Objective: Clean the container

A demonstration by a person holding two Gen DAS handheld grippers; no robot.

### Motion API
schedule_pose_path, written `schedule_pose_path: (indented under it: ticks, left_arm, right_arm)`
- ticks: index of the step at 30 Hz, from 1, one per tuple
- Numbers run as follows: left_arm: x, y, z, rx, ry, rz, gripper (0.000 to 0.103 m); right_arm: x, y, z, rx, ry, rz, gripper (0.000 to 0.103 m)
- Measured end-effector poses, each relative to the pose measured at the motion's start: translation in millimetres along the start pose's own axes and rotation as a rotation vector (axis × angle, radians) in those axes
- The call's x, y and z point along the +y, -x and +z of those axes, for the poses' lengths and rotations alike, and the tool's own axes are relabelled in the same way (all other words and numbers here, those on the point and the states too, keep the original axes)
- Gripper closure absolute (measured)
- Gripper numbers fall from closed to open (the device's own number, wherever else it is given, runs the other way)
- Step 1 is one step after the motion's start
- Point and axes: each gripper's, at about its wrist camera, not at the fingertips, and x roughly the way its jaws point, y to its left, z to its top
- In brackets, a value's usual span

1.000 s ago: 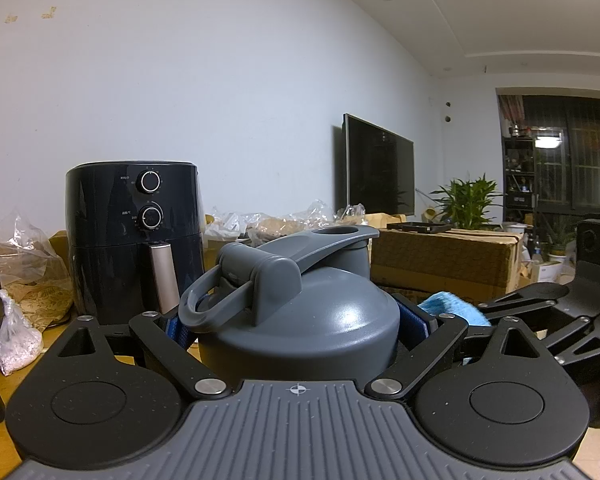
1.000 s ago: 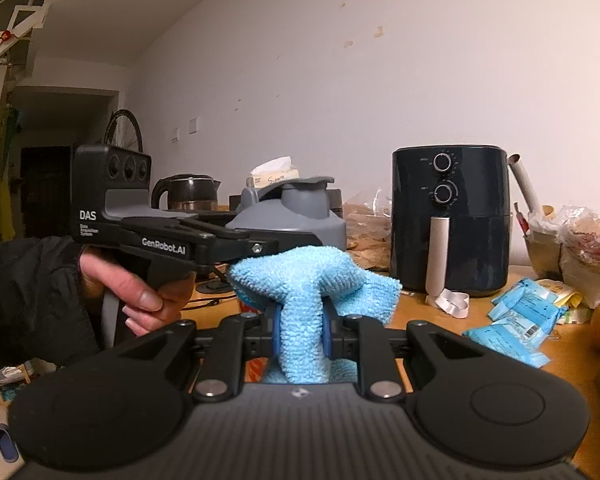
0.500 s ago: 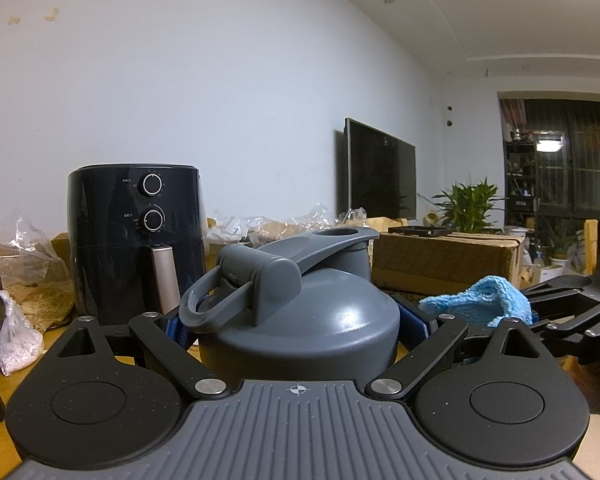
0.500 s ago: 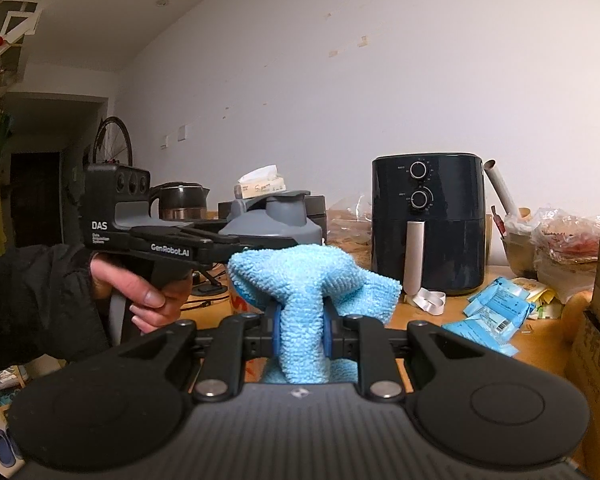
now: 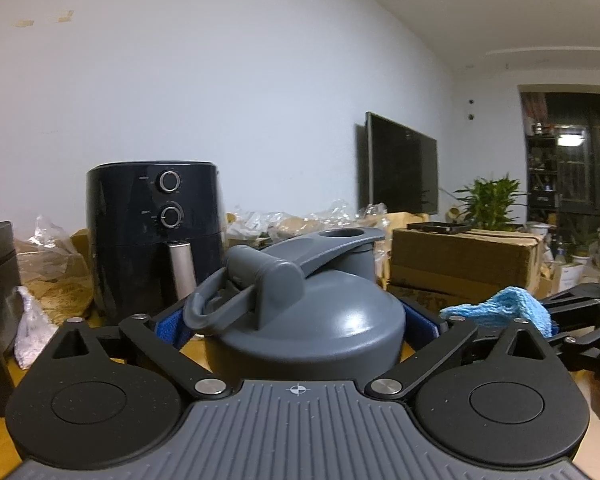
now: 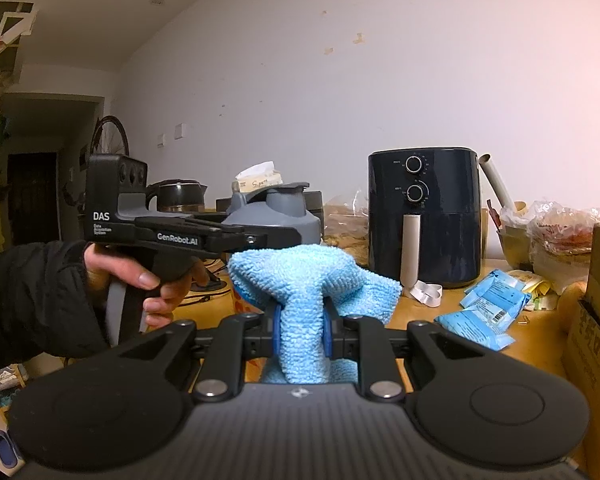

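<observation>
The left gripper had its jaws clamped around the grey container, lifted before the air fryer. The right gripper pinched the blue cloth just beside it. Wiping would go best with a steady container and firm strokes.

Container body hidden behind left tongs

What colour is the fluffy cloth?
Light blue. The cloth shows best in the right wrist view.

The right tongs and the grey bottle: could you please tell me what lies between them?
Only the blue cloth they grip, seen in the right wrist view.
</observation>
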Motion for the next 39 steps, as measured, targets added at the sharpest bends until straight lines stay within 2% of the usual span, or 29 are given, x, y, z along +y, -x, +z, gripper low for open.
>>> schedule_pose_path:
  ticks: [7, 15, 22, 39]
  left_arm:
    - [-6, 2, 1, 0.005, -0.010, 0.022, 0.000]
    - [-13, 1, 2, 0.021, 0.010, 0.092, 0.000]
    - [-24, 0, 4, 0.033, 0.024, 0.180, 0.000]
    - [-60, -3, 4, -0.016, 0.078, 0.484, 0.000]
  right_arm:
    - [-1, 3, -1, -0.006, -0.007, -0.002, 0.085]
    - [-1, 4, -2, -0.005, -0.010, -0.002, 0.085]
    - [-2, 4, -3, -0.001, -0.018, -0.008, 0.085]
    - [-3, 6, -6, 0.015, -0.019, -0.029, 0.085]
